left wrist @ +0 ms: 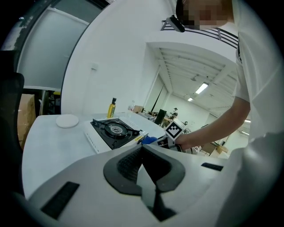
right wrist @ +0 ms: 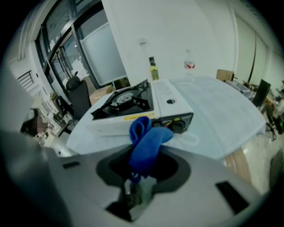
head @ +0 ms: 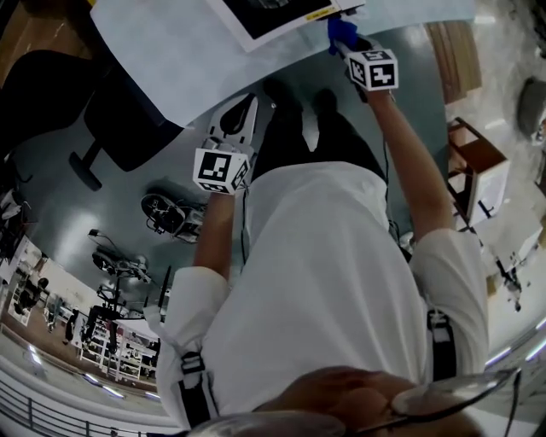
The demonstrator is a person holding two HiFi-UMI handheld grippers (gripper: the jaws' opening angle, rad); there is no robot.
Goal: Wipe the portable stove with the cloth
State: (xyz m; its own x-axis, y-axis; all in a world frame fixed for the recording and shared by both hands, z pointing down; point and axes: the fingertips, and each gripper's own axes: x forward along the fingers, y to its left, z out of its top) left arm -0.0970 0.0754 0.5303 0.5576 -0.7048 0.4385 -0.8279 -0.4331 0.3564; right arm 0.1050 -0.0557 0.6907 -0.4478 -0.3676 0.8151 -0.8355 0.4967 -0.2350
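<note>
The portable stove (right wrist: 137, 108) is white with a black burner top and stands on the white-covered table (right wrist: 222, 111); it also shows in the left gripper view (left wrist: 113, 129) and at the top edge of the head view (head: 273, 17). My right gripper (right wrist: 140, 154) is shut on a blue cloth (right wrist: 146, 137), which sticks up from the jaws just short of the stove's front knob side. In the head view the cloth (head: 341, 34) sits at the table edge. My left gripper (left wrist: 142, 148) hangs back off the table (head: 241, 111), shut with nothing in it.
A yellow-capped bottle (right wrist: 153, 70) and a clear bottle (right wrist: 189, 65) stand behind the stove. A white round dish (left wrist: 67, 120) lies left of the stove. A black office chair (head: 128, 119) is to my left and a wooden box (head: 478, 162) to my right on the floor.
</note>
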